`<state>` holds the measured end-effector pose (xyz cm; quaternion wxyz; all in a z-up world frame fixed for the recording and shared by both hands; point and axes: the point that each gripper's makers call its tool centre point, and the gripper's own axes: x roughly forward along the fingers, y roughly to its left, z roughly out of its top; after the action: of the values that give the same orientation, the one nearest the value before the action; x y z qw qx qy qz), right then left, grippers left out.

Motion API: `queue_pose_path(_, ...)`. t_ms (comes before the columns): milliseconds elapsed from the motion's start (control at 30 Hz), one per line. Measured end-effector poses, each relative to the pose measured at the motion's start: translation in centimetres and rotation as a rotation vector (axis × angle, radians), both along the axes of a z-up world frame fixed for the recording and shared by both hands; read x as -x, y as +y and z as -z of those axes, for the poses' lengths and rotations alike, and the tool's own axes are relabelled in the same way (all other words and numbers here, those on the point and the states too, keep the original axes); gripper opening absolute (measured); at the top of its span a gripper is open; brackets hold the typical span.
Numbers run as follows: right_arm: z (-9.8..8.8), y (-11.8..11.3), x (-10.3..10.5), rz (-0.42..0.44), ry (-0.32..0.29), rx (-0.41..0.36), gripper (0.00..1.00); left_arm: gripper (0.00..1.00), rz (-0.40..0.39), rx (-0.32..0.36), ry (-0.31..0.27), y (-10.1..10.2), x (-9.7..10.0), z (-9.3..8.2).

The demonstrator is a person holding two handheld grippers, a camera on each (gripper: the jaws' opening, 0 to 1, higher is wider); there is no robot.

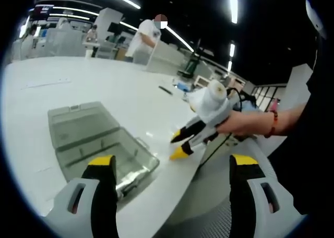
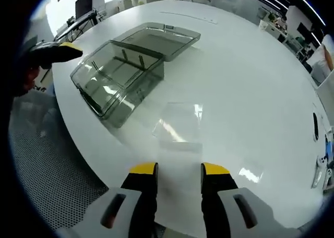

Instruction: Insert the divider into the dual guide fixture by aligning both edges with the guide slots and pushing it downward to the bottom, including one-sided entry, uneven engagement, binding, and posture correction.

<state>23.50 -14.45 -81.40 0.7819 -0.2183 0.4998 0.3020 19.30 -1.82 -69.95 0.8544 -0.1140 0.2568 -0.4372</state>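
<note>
A clear divider sheet [image 2: 177, 124] lies flat on the white table [image 2: 250, 81]. My right gripper [image 2: 179, 170] is open just short of the sheet's near edge, with nothing between its jaws. The clear guide box [image 2: 117, 79] stands beyond it to the left, its hinged lid [image 2: 162, 37] laid open; thin guide ribs [image 2: 141, 61] show on its wall. My left gripper [image 1: 173, 162] is open wide over the table's edge near the box [image 1: 104, 149]. A hand holds the right gripper [image 1: 180, 145] beside that box. The left gripper's yellow tip [image 2: 65, 52] shows by the box's far corner.
The round table's edge [image 2: 88, 144] runs close to the box, with perforated grey flooring [image 2: 52, 186] below. Small dark items [image 2: 315, 126] lie at the table's right side. A person in white [image 1: 143, 39] stands far behind, among shelves and desks.
</note>
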Motion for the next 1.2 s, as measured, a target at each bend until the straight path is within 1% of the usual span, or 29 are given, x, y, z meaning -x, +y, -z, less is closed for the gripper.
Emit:
queue_pose_path(100, -0.3, 0.0, 0.0, 0.006, 0.0, -0.009, 0.28, 0.88, -0.001, 0.003, -0.001, -0.1, 0.1, -0.1)
queue_pose_path(267, -1.4, 0.5, -0.4, 0.015, -0.032, -0.034, 0.28, 0.87, -0.007, 0.007, 0.001, 0.0, 0.1, -0.2)
queue_pose_path(533, -2.6, 0.9, -0.5, 0.03, -0.064, -0.062, 0.28, 0.87, -0.012, 0.021, -0.001, -0.1, 0.1, -0.7)
queue_pose_path(667, -3.6, 1.0, -0.5, 0.034, -0.091, -0.073, 0.28, 0.86, -0.008, 0.027, 0.008, -0.2, 0.2, -0.7)
queue_pose_path(733, -4.0, 1.1, -0.5, 0.041, -0.097, -0.092, 0.28, 0.86, 0.001, 0.024, 0.01, -0.3, 0.4, -0.6)
queue_pose_path(767, -4.1, 1.2, -0.4, 0.038, -0.088, -0.099, 0.28, 0.85, 0.0, 0.021, 0.01, -0.3, 0.4, -0.6)
queue_pose_path(967, -4.9, 1.3, -0.2, 0.04, -0.112, -0.111, 0.28, 0.84, -0.006, 0.035, 0.019, -0.5, 0.4, -0.7)
queue_pose_path(1200, -5.2, 1.8, -0.1, 0.046, -0.124, -0.127, 0.28, 0.84, 0.006, 0.042, 0.02, -0.9, 0.4, -0.8)
